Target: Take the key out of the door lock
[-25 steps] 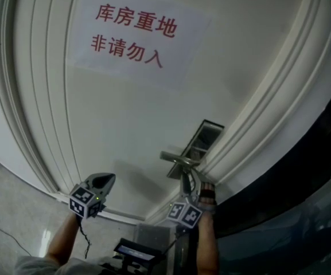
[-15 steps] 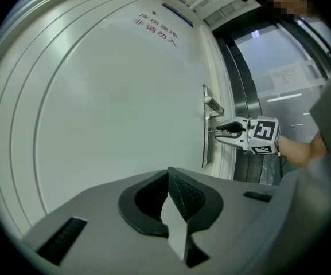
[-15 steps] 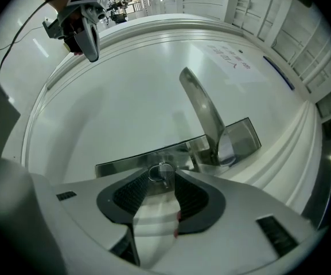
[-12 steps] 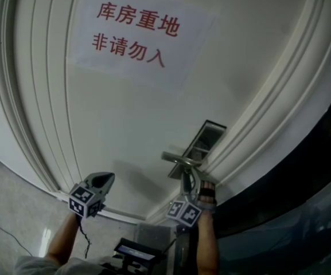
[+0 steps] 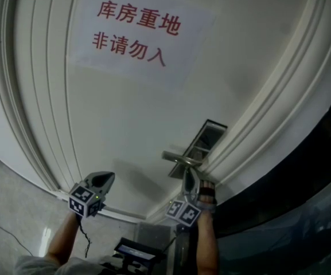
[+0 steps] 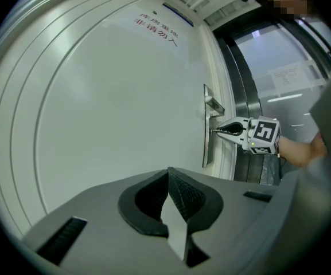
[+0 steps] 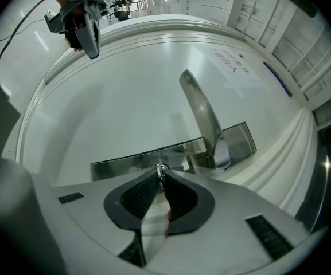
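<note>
so the right claw (image 7: pixel 162 176) has just been closing and now pinches the key (image 7: pixel 162 168) at its tips, shaft running straight ahead into the lock plate (image 7: pixel 125 162); the left claw (image 6: pixel 168 172) is clenched on nothing, well off to the side

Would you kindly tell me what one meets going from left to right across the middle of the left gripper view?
White door → metal lock plate → right hand-held gripper, whose jaws have just been closing on the key → person's forearm.
</note>
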